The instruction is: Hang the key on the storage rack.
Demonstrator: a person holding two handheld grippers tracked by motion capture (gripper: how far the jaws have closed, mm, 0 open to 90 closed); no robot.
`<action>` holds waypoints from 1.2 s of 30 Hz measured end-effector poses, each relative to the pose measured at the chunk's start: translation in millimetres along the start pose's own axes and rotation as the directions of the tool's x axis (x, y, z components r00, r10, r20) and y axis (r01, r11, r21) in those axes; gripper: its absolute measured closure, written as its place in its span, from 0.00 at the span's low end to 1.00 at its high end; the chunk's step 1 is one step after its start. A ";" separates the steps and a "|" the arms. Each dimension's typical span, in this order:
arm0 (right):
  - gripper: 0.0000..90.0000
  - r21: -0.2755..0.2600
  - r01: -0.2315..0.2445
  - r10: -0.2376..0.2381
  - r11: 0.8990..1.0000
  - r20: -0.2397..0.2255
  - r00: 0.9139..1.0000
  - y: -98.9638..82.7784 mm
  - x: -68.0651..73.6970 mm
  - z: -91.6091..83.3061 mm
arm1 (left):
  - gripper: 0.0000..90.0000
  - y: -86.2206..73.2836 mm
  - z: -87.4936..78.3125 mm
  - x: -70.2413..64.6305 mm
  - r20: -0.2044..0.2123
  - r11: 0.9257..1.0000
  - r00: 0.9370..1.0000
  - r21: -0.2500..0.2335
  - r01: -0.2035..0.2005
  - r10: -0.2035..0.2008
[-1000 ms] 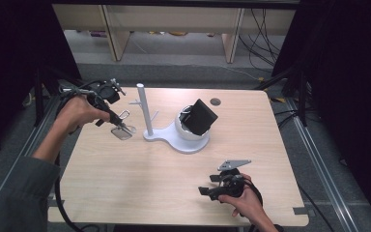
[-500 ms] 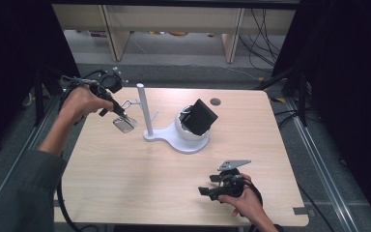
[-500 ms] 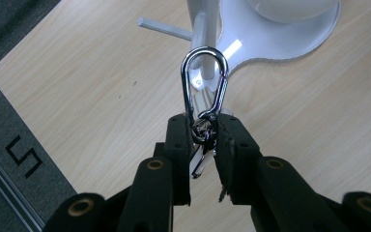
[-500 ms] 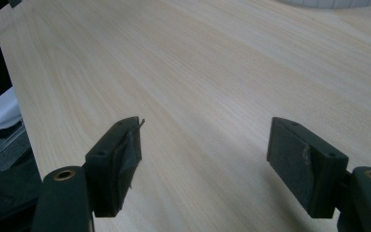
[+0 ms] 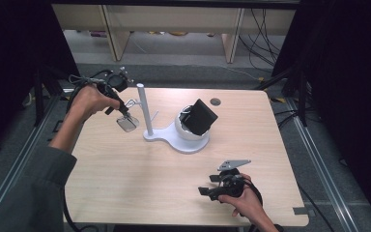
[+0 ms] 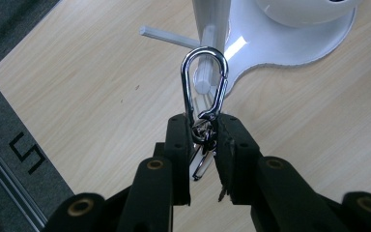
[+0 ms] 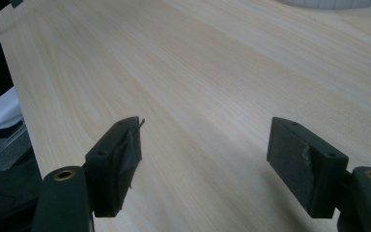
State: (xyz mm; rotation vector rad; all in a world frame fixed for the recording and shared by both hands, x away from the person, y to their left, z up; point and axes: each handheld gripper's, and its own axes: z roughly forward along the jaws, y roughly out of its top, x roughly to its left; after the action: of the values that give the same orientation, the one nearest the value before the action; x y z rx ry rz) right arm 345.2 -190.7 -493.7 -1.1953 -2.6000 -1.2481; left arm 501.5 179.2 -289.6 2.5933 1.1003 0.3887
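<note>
A table (image 5: 125, 179) holds a stand (image 5: 174, 140) near its middle. The stand's upright post (image 5: 144, 108) rises at its left end, its bowl-shaped cup (image 5: 191, 133) sits at the right, with a box (image 5: 203, 117) tilted in the cup. Left of the post, the left gripper (image 5: 124, 112) holds a carabiner (image 6: 204, 84) just before the post's side peg (image 6: 204, 79). The right gripper (image 5: 206, 192) rests near the table's front edge, right of centre, well apart from the stand.
</note>
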 end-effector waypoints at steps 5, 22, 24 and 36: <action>0.32 0.008 0.001 -0.001 1.000 -0.026 1.000 0.2 0.1 1.3 | 0.84 3.5 6.3 -0.8 -0.001 1.000 1.000 -0.005 0.001 -0.001; 0.32 0.012 -0.002 0.002 1.000 -0.010 1.000 0.2 0.8 0.8 | 0.83 12.3 23.3 -8.3 -0.009 1.000 1.000 0.018 0.001 -0.001; 0.32 0.018 -0.019 0.019 1.000 -0.017 1.000 0.3 2.0 0.4 | 0.82 12.7 23.9 -7.4 -0.019 1.000 1.000 0.005 -0.009 0.009; 0.32 0.018 -0.017 0.017 1.000 -0.020 1.000 0.5 2.2 0.6 | 0.73 4.5 16.7 -10.1 0.001 1.000 1.000 -0.004 -0.019 0.019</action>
State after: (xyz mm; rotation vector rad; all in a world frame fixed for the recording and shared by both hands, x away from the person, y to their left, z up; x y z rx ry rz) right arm 344.1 -188.7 -493.0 -1.1936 -2.5758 -1.2247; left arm 503.6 166.2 -304.6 2.6019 1.0740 0.3929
